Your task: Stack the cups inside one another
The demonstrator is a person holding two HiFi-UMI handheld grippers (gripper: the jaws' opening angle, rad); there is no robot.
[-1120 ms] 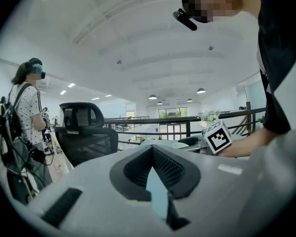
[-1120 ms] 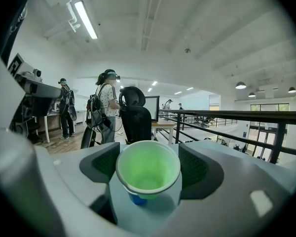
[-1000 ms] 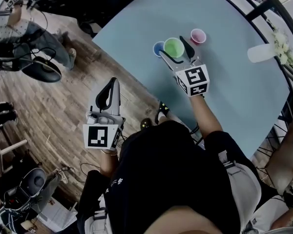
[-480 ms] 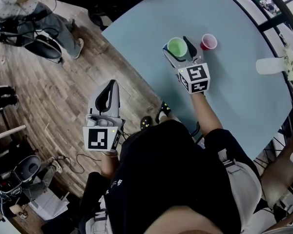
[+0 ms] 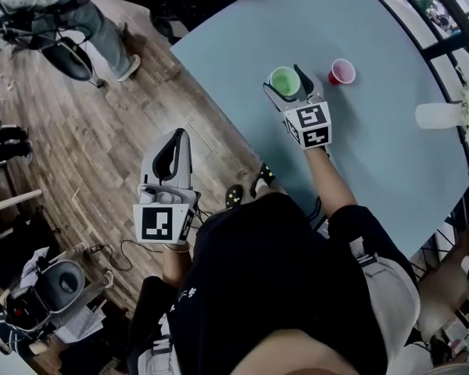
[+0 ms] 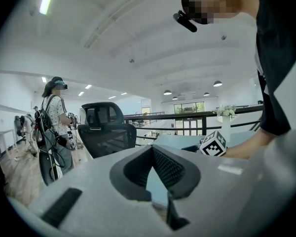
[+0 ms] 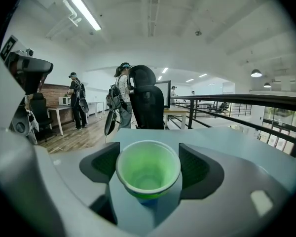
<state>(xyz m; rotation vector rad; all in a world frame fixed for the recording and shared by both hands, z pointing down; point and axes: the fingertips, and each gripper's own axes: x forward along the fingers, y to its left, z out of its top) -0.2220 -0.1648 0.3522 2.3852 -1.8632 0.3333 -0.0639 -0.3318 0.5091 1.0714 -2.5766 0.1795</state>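
Observation:
A green cup [image 5: 284,80] stands upright on the pale blue table [image 5: 391,155], and my right gripper [image 5: 288,84] is shut on it. The right gripper view has the green cup [image 7: 148,169] between the two dark pads [image 7: 195,169], both against its rim. A sliver of a blue cup [image 7: 149,200] shows under it, so the green one sits inside the blue one. A pink cup [image 5: 341,71] stands alone just to the right. My left gripper [image 5: 174,143] hangs over the wooden floor, left of the table, shut with nothing in it [image 6: 155,181].
A white vase with flowers [image 5: 439,114] lies near the table's right edge. A black railing [image 5: 445,22] curves behind the table. A black office chair [image 7: 147,100] stands beyond the far edge, with people standing further off [image 6: 54,117].
My right gripper moved the green cup right and down over the blue cup, which no longer shows in the head view. The left gripper stayed put.

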